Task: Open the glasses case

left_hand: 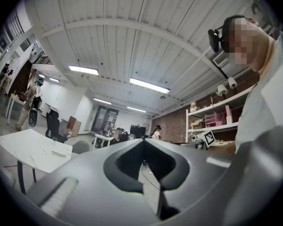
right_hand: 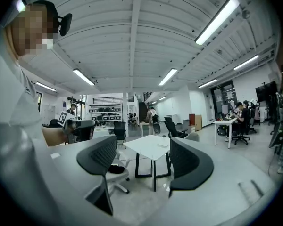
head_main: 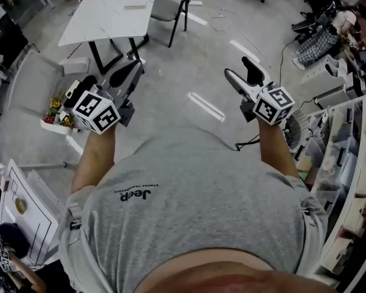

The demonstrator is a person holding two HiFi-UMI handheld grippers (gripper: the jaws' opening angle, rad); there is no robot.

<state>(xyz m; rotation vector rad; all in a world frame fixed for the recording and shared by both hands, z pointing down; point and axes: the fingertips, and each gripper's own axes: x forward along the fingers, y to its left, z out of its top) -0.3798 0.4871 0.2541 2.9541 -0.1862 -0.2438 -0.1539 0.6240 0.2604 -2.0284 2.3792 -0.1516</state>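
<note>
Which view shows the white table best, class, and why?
The head view: the white table shows its whole top from above, a small flat item lying on it. The right gripper view shows it far off, top and black legs, framed by the open right claw. The left gripper view catches only part, low at left.

Open-plan office and lab workspace.
White worktop and swivel chairs on a concrete floor, stocked shelving, people at desks, strip lights overhead.
</note>
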